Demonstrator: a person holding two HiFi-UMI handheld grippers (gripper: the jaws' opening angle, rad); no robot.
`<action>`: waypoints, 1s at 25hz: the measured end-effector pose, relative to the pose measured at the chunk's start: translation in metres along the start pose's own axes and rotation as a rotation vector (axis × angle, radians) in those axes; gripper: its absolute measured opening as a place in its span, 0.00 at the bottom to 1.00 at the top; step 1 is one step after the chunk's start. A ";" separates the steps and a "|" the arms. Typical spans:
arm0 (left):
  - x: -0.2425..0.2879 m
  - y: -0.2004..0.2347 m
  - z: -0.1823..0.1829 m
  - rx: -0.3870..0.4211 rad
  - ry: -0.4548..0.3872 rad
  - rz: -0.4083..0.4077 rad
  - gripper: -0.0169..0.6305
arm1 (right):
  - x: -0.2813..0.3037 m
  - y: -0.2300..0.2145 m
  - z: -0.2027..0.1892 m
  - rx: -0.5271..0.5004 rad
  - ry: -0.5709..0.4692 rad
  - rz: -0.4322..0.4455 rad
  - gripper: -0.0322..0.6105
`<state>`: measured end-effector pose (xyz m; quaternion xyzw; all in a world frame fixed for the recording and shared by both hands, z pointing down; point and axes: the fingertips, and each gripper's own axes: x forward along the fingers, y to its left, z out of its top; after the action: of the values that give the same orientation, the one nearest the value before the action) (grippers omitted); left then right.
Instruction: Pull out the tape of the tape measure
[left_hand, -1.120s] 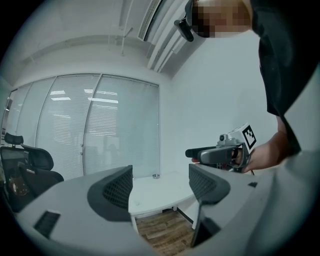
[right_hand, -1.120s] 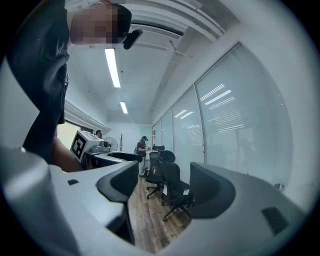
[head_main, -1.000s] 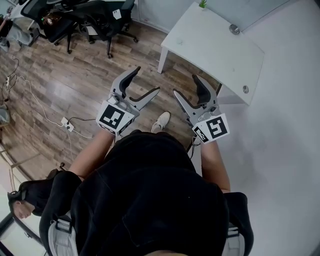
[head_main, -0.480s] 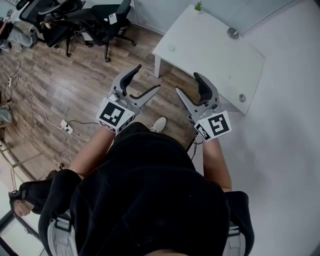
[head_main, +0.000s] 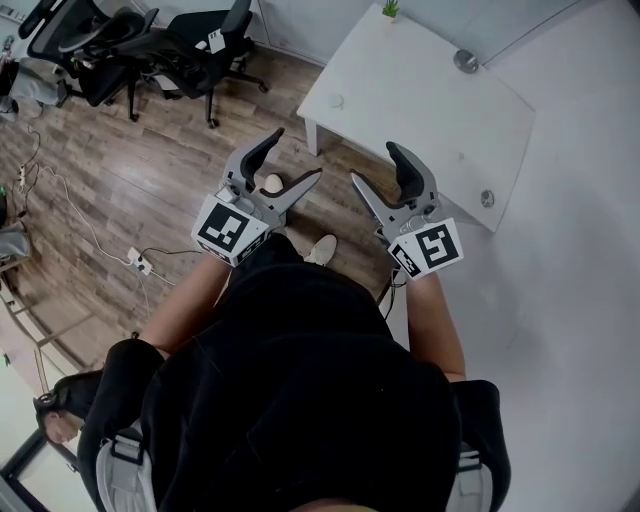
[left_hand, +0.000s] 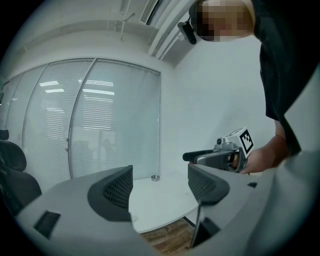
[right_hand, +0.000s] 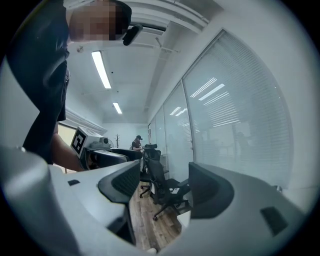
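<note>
No tape measure shows in any view. In the head view both grippers are held out level in front of the person's body, above the wooden floor. My left gripper (head_main: 295, 158) is open, with only floor and a shoe tip seen between its jaws. My right gripper (head_main: 372, 165) is open and empty too, near the white table's (head_main: 420, 90) front edge. The left gripper view looks past its own open gripper (left_hand: 160, 187) to the table top (left_hand: 160, 200) and the right gripper (left_hand: 220, 157). The right gripper view shows its own gripper (right_hand: 164, 187) apart, with the left gripper (right_hand: 100, 155) beside it.
The white table carries a small metal disc (head_main: 466, 61) and a little plant (head_main: 389, 8) at its far edge. Black office chairs (head_main: 200, 35) stand at the upper left. A power strip and cable (head_main: 140, 263) lie on the floor at left. A white wall runs along the right.
The person has stepped forward: the table has drawn nearer, the chairs have slid to the left, and a shoe tip now shows between the left jaws. Both grippers stay open.
</note>
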<state>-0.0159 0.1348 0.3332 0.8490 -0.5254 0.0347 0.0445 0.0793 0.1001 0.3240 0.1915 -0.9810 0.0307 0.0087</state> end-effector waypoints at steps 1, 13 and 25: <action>0.005 0.006 -0.002 -0.001 0.007 -0.009 0.56 | 0.005 -0.005 -0.002 0.004 0.003 -0.007 0.50; 0.084 0.110 -0.021 0.011 0.050 -0.191 0.54 | 0.099 -0.074 -0.020 0.039 0.048 -0.119 0.49; 0.148 0.186 -0.061 0.035 0.131 -0.400 0.54 | 0.156 -0.124 -0.066 0.117 0.155 -0.286 0.47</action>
<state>-0.1173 -0.0731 0.4163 0.9330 -0.3415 0.0895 0.0700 -0.0181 -0.0687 0.4016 0.3264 -0.9366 0.1011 0.0775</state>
